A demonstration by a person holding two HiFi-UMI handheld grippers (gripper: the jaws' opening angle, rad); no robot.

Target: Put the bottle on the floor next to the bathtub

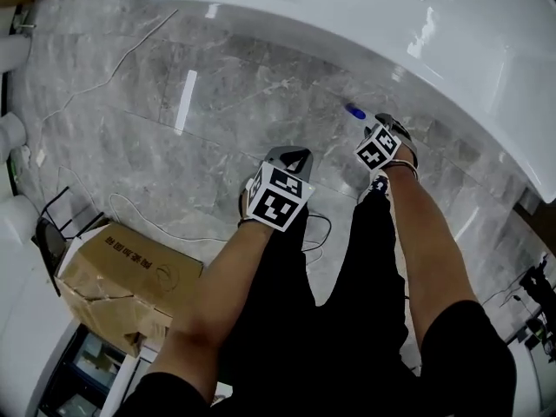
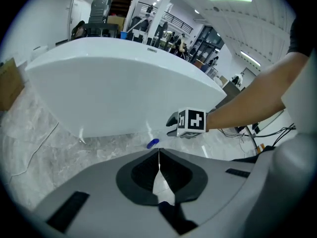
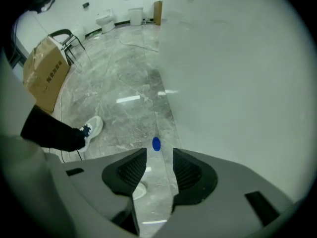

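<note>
legible text: none | cardboard box (image 1: 113, 287): dark print on side, too blurred to read

- Bottle (image 3: 156, 144), just beyond the jaws of my right gripper (image 3: 159, 155): blue cap.
- Bathtub (image 3: 237, 73), right of those jaws: plain glossy white.
- Floor (image 3: 124, 83), beneath them: grey marble, pale veining.
- Cardboard box (image 3: 47, 73), far left: brown, dark print.
- Marker cube (image 1: 280, 196): black squares on white.

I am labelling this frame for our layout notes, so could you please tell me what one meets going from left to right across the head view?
Cardboard box → left claw → right claw. The blue-capped bottle overlaps the right claw, so it is left out.
</note>
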